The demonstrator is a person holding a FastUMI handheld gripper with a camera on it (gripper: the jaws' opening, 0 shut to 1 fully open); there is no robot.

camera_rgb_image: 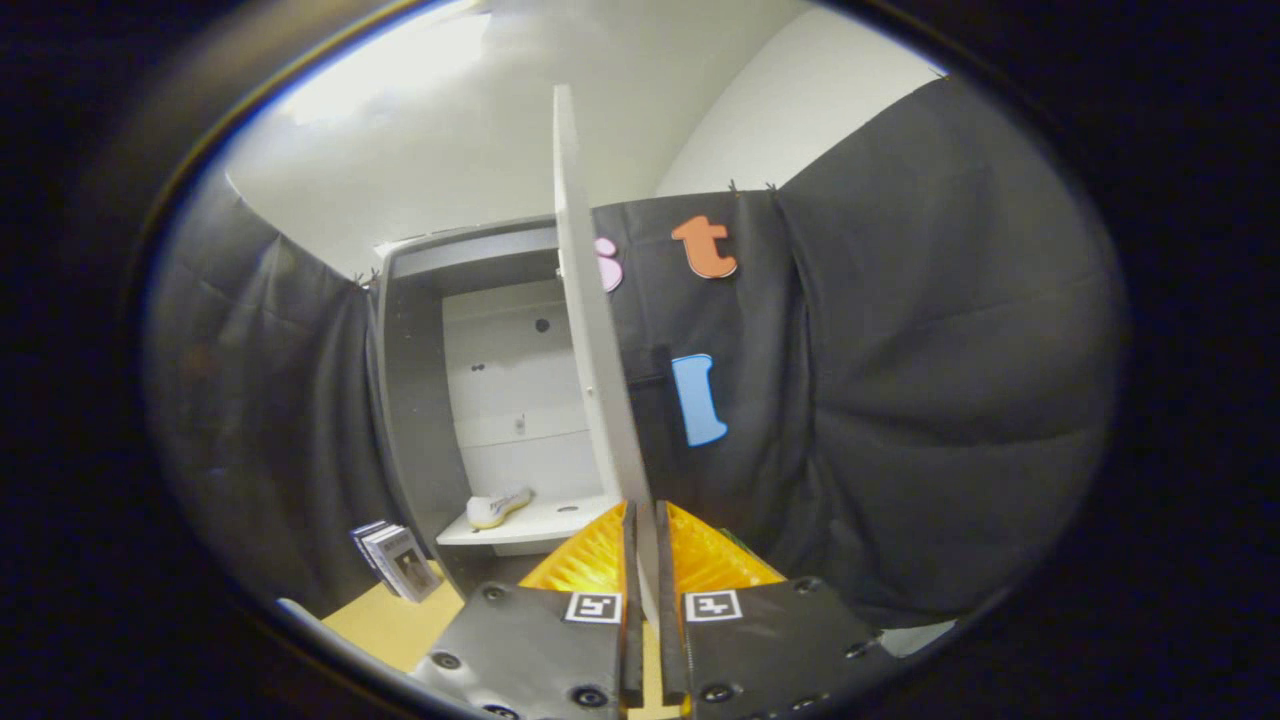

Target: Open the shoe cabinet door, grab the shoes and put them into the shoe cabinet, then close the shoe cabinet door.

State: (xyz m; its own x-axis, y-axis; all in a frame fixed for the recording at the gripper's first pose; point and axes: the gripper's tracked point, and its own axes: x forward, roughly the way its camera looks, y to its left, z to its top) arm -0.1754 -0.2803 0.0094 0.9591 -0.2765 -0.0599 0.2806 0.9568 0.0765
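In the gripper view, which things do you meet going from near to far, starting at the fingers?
Gripper, shut on the edge of the open cabinet door → white shoe on the cabinet shelf → white back panel of the shoe cabinet.

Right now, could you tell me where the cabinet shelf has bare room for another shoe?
The white cabinet shelf is bare right of the pale shoe, up to the open white door. The fingers are shut on that door's edge. Left of the grey cabinet, stacked books crowd the wooden floor.
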